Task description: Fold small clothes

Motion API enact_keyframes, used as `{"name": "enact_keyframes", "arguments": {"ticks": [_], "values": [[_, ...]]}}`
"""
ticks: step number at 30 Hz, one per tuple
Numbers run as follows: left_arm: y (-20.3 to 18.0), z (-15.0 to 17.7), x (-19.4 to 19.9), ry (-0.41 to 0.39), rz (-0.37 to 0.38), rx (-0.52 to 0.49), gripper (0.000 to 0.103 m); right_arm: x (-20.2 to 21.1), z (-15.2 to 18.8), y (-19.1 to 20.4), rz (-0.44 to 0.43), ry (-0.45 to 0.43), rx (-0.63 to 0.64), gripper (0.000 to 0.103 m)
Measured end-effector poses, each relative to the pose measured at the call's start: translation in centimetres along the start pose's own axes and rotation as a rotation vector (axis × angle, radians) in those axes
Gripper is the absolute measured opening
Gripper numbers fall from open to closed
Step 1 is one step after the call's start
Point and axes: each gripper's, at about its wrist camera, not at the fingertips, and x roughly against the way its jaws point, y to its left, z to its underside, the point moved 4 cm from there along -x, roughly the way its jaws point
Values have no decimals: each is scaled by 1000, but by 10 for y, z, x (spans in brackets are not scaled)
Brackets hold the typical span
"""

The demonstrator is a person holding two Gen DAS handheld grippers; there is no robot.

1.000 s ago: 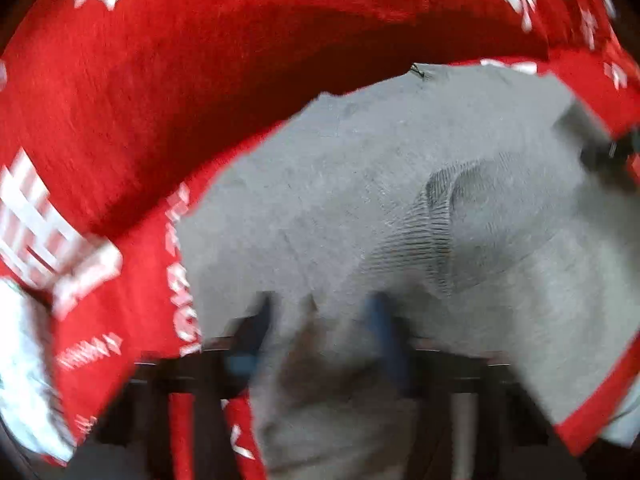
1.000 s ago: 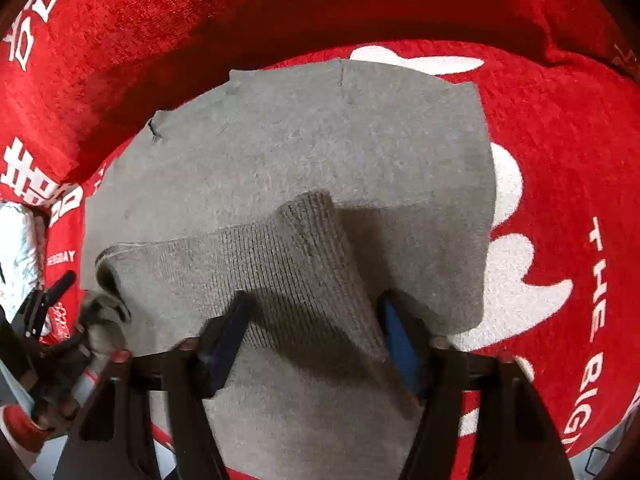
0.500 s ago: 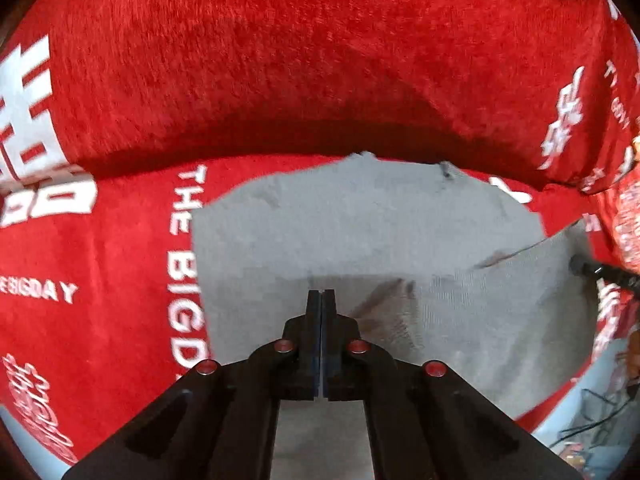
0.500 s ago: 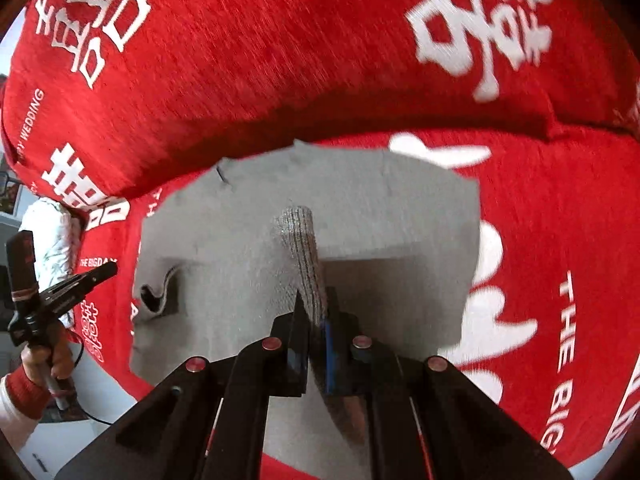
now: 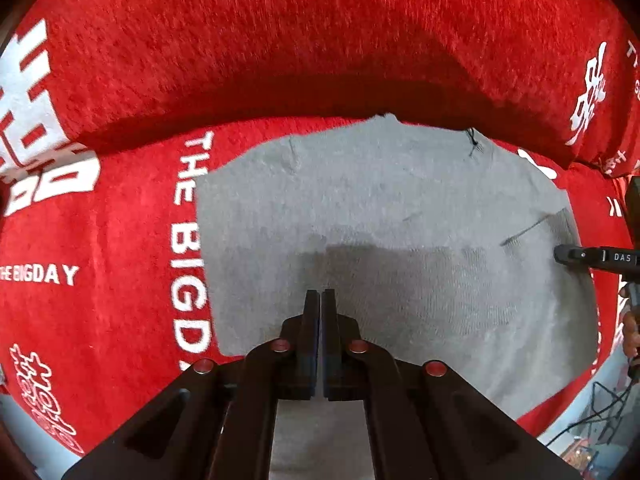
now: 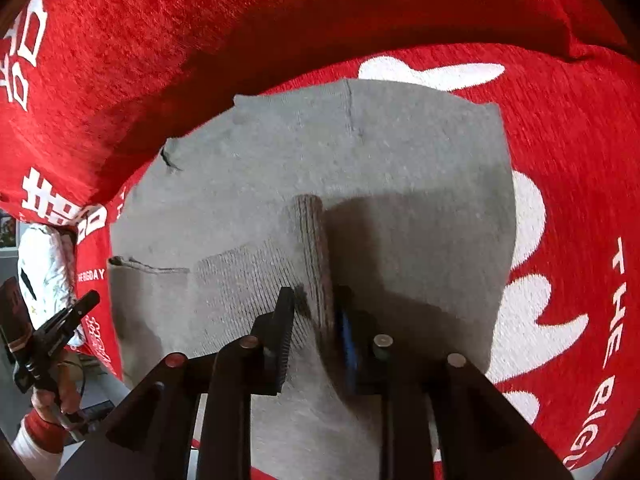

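Right fingers [image 6: 286, 320] astride ribbed cuff [image 6: 316, 248]

Left gripper [image 5: 320, 294] closed; right gripper [image 6: 314, 300] parted.

We're in a home, by the look of it: a plush red sofa cover with white wedding lettering [image 5: 120, 240] wraps seat and backrest, a grey knitted garment [image 5: 380, 208] spread on it, cables [image 5: 600, 404] trailing on the floor.

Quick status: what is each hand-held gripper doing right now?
Left hand-held gripper: shut, holding nothing, above the grey garment.
Right hand-held gripper: partly open, ribbed cuff between its fingers.
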Motion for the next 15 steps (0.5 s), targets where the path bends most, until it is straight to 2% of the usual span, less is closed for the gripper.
{"name": "enact_keyframes", "arguments": {"ticks": [3, 5, 6, 7, 8, 9, 10, 11, 15], "values": [[1, -3, -10, 23, 23, 15, 1, -1, 1, 0, -1, 1, -4, 26], [1, -5, -14, 26, 35, 24, 1, -2, 1, 1, -15, 1, -3, 37], [1, -6, -15, 27, 34, 27, 1, -1, 2, 3, -21, 0, 1, 47], [1, -7, -17, 30, 34, 30, 7, -1, 2, 4, -19, -1, 10, 53], [1, -7, -18, 32, 32, 32, 22, -1, 2, 6, -11, -3, 20, 53], [1, -7, -18, 33, 29, 34, 80, -2, 2, 8, -2, -4, 29, 53], [1, -6, -15, 13, -3, 36, 101, -3, 3, 10, 3, -5, 34, 53], [0, -7, -12, -11, -22, 29, 102, -2, 3, 11, 5, -7, 34, 53], [-2, -7, -13, 1, -36, 1, 102, 1, 3, 11, 6, -22, 31, 53]]}}
